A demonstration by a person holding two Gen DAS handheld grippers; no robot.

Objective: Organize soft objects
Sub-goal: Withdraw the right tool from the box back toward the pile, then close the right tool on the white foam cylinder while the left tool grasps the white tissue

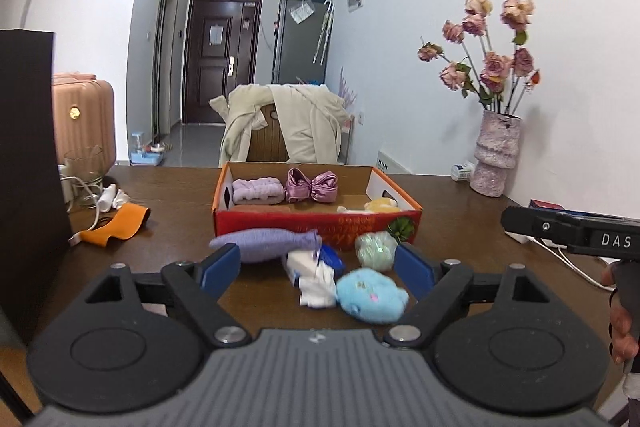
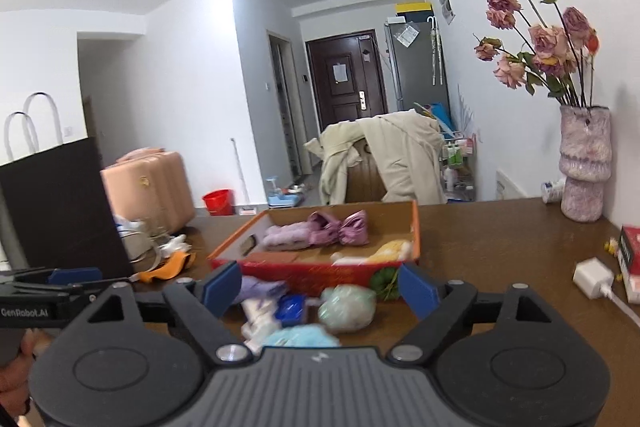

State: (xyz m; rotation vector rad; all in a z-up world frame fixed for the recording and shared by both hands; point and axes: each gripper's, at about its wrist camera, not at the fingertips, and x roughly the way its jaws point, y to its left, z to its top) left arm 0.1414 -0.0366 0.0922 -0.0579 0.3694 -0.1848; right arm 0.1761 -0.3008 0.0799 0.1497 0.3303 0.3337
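Note:
A red cardboard box (image 1: 280, 223) stands mid-table, holding a lilac headband (image 1: 256, 189), a shiny purple bow (image 1: 312, 186) and a yellow soft item (image 1: 382, 205). In front of it lie a purple knit fish (image 1: 266, 245), a white cloth (image 1: 316, 287), a blue packet (image 1: 332, 257), a pale green pouf (image 1: 376, 249) and a light blue plush (image 1: 370, 295). My left gripper (image 1: 318, 271) is open and empty above the pile. My right gripper (image 2: 320, 291) is open and empty over the same pile; the box (image 2: 320, 273), green pouf (image 2: 346, 307) and blue plush (image 2: 300, 337) show there.
A black paper bag (image 1: 28, 167) stands at the left. An orange sleeve (image 1: 116, 225), a glass (image 1: 84, 171) and cables lie left. A vase of dried roses (image 1: 496, 159) stands right, with a white charger (image 2: 594, 277) and red box (image 2: 630, 263). A chair with a coat (image 1: 288, 127) stands behind the table.

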